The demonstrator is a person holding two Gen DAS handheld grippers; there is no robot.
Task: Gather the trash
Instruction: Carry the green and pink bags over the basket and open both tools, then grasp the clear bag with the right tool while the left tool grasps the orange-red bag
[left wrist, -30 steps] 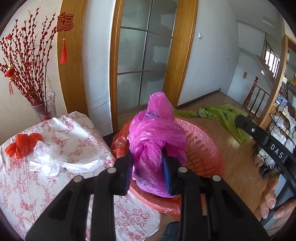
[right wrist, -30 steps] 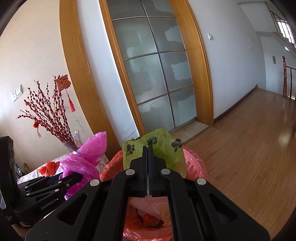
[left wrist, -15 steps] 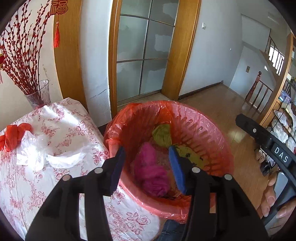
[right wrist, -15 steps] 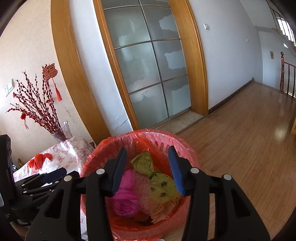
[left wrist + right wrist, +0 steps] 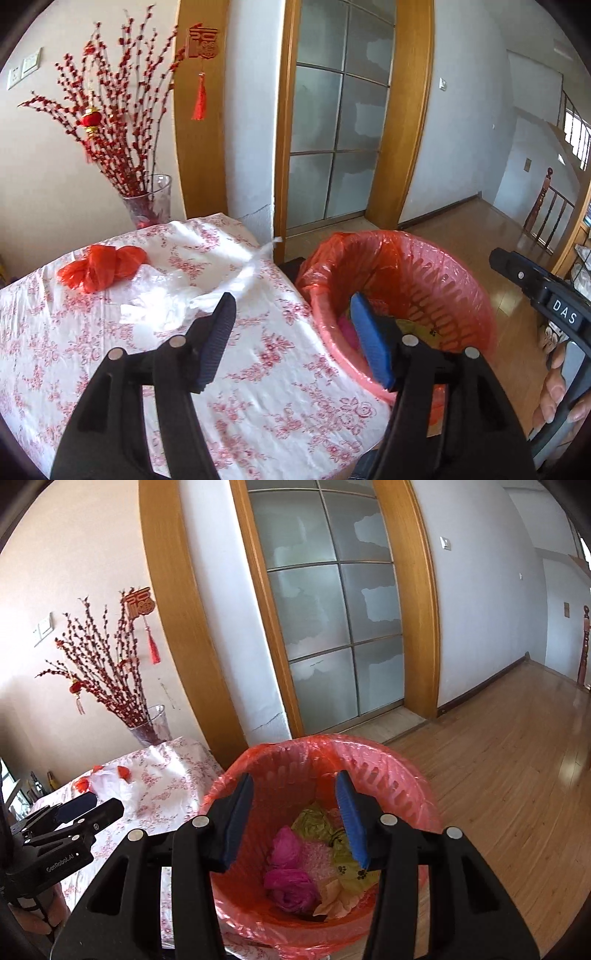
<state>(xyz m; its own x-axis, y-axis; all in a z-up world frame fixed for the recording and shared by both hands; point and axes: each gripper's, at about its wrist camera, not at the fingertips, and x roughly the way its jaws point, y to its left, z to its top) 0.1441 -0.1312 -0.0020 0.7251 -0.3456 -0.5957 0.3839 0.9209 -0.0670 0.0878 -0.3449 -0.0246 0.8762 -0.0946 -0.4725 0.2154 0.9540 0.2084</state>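
Note:
A pink trash basket [image 5: 402, 771] lined with a red bag stands on the floor beside the table; it also shows in the left wrist view [image 5: 461, 280]. Inside lie a magenta bag [image 5: 290, 880] and a green paw-print bag [image 5: 349, 867]. On the floral tablecloth [image 5: 110, 362] lie a red plastic bag [image 5: 99, 267] and a crumpled clear white bag [image 5: 166, 306]. My left gripper [image 5: 291, 343] is open and empty over the table edge next to the basket. My right gripper [image 5: 295, 816] is open and empty above the basket.
A glass vase [image 5: 147, 201] with red blossom branches stands at the table's far corner. A frosted glass door [image 5: 336, 118] in a wooden frame is behind the basket. Wooden floor [image 5: 517, 760] stretches to the right. The left gripper [image 5: 62, 830] shows in the right wrist view.
Both grippers opened and dropped the magenta and green bags into the basket. The left gripper then swung left over the table, opening wider.

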